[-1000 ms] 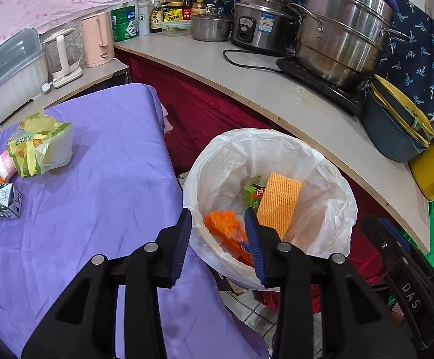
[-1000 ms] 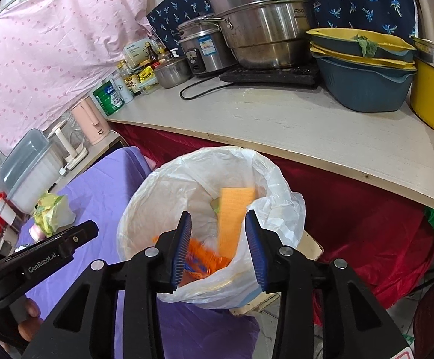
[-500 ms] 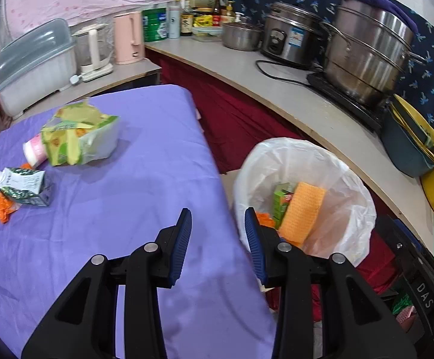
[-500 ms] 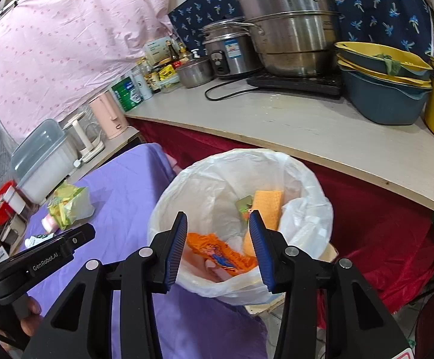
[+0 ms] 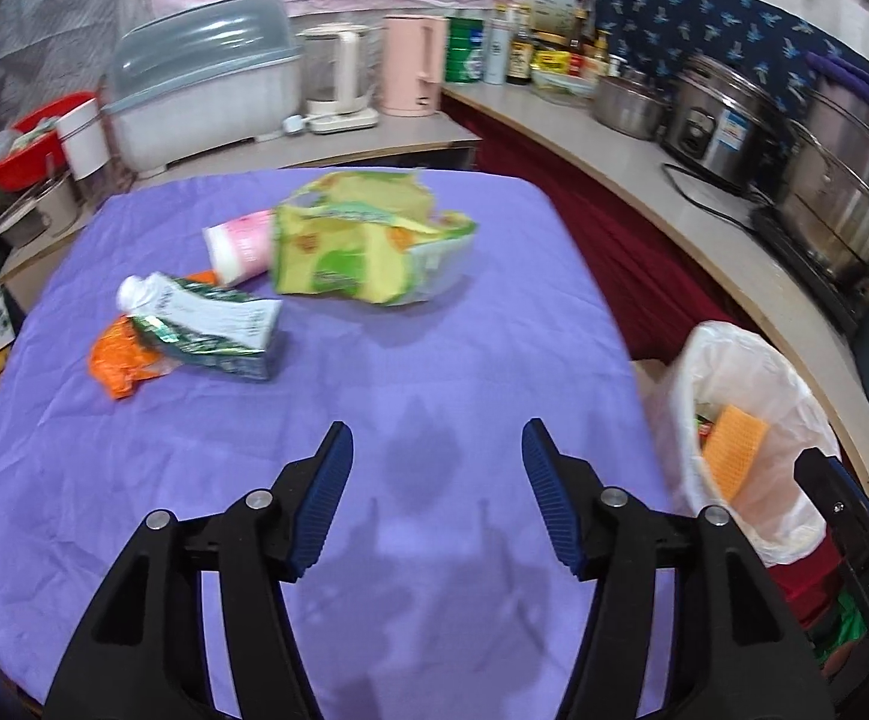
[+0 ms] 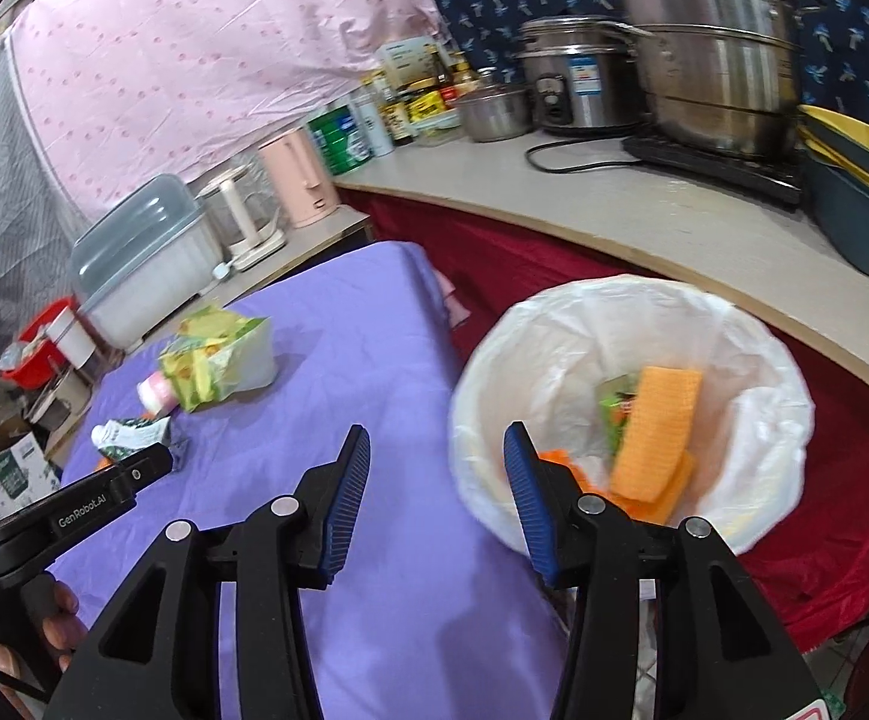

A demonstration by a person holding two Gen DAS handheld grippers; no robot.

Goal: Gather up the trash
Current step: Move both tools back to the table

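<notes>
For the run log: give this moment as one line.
left gripper: open, empty | right gripper: open, empty | table: carton, wrappers | bin: part-filled

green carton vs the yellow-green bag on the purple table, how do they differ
The green carton is a crushed box with a white neck; the yellow-green bag is soft, torn open and bulkier. The carton lies nearer the camera, on an orange wrapper; the bag lies farther back, beside a pink bottle. Both lie on the purple table, uncollected.

We held the left gripper (image 5: 437, 450) tilted downward, its jaws having just opened further, nothing between them. The right gripper (image 6: 437, 456) likewise pointed downward, jaws having just widened, empty.
</notes>
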